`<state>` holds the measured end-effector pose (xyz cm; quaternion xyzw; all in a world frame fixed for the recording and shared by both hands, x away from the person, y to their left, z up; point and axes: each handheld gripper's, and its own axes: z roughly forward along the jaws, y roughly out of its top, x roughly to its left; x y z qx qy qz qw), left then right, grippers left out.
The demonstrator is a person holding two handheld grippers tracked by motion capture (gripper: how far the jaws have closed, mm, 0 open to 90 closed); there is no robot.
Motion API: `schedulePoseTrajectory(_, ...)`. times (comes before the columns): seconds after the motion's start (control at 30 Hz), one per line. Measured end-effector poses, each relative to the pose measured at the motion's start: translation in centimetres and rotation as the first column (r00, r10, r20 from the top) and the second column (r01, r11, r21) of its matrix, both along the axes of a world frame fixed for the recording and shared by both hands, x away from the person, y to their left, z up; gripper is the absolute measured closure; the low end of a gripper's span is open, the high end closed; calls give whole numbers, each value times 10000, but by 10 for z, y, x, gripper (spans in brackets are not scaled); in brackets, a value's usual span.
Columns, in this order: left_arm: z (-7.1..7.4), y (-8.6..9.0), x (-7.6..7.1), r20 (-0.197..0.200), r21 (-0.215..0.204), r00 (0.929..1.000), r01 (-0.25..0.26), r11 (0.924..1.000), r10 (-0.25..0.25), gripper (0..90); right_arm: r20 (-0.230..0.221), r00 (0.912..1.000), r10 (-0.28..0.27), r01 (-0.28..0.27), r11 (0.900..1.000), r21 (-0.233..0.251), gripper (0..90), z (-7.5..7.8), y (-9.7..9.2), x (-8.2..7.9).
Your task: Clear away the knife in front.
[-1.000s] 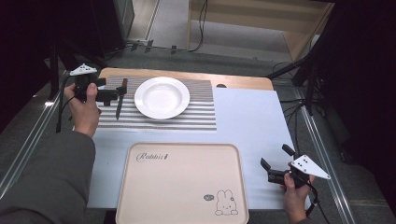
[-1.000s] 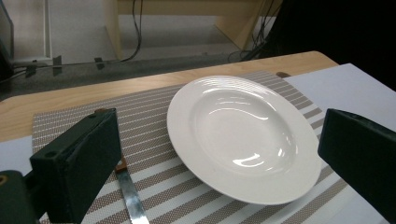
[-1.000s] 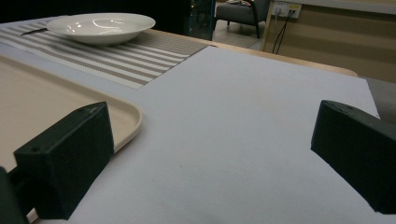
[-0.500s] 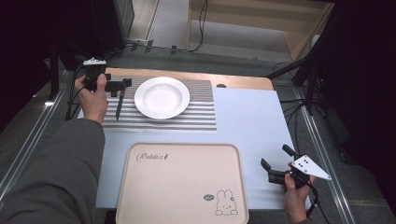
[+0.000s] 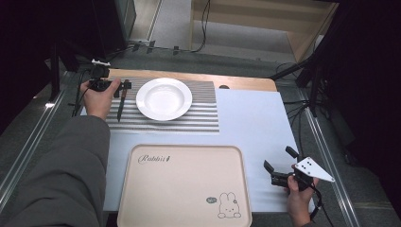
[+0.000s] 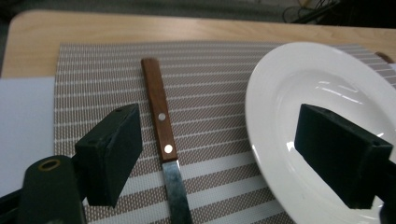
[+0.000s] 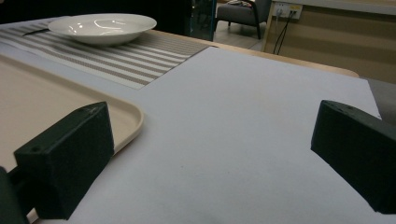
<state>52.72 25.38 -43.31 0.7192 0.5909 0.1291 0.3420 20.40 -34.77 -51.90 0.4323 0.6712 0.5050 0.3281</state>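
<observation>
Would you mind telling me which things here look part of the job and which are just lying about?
Likely in the job:
left gripper, open around the knife
plate beside it
tray

Lying about:
striped mat
right gripper, open
chair

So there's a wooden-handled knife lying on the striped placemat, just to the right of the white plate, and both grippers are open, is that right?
Not quite: the knife lies to the left of the white plate, not the right, as the high view shows. The rest holds: it has a wooden handle, it rests on the striped placemat, and the left gripper and right gripper are both open.
</observation>
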Motion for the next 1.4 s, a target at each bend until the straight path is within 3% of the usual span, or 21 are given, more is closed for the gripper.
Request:
schedulePoseTrajectory(0.07, -2, -1, 3, -209, 323, 9998, -52, 9995, 58, 256, 7, 10000, 22, -22, 10000, -24, 0, 0, 1, 0)
schedulePoseTrajectory(0.2, -6, -4, 7, -444, 742, 9984, -321, 9967, 355, 325, -11, 10000, 15, -15, 10000, -34, 0, 0, 1, 0)
schedulePoseTrajectory(0.43, -17, -10, 13, -778, 1183, 9952, -501, 9917, 596, 490, -37, 10000, 2, -2, 10000, -28, 0, 0, 1, 0)
schedulePoseTrajectory(0.53, -22, -11, 14, -867, 1352, 9943, -492, 9896, 613, 507, -35, 10000, 3, -3, 10000, -27, 0, 0, 1, 0)
schedulePoseTrajectory(0.73, -26, -13, 16, -793, 1434, 9932, -737, 9869, 857, 571, -30, 10000, 1, -1, 10000, -17, 0, 0, 1, 0)
schedulePoseTrajectory(0.8, -29, -12, 17, -978, 1388, 9904, -840, 9868, 981, 600, -7, 10000, 7, -7, 10000, -10, 0, 0, 1, 0)
schedulePoseTrajectory(1.4, -43, -11, 23, -1093, 1489, 9835, -1271, 9806, 1441, 681, 0, 10000, 10, -10, 10000, 83, 0, 0, 0, 1)
